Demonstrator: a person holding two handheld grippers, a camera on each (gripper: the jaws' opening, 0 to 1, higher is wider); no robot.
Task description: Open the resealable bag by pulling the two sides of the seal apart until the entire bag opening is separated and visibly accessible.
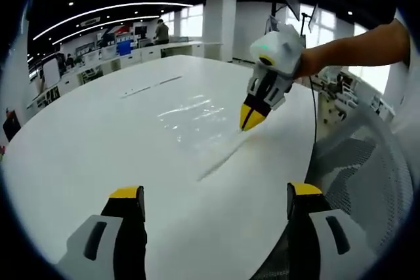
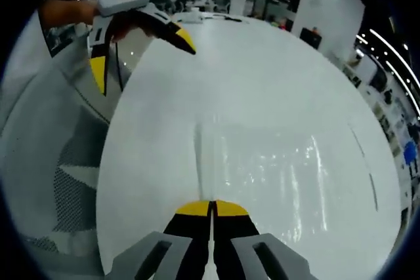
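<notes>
Clear resealable bag [image 2: 275, 162] flat on white surface [image 1: 98, 155], right gripper [image 2: 211, 209] fingers pressed together at its near edge, left gripper [image 1: 213, 195] fingers spread, well short of bag.

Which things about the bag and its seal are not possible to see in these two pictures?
- Bag, right gripper view: glare blurs its outline and any contents.
- Seal, left gripper view: too faint to tell open from closed.
- Right hand-held gripper, right gripper view: its closed tips hide any grip on the seal.
</notes>
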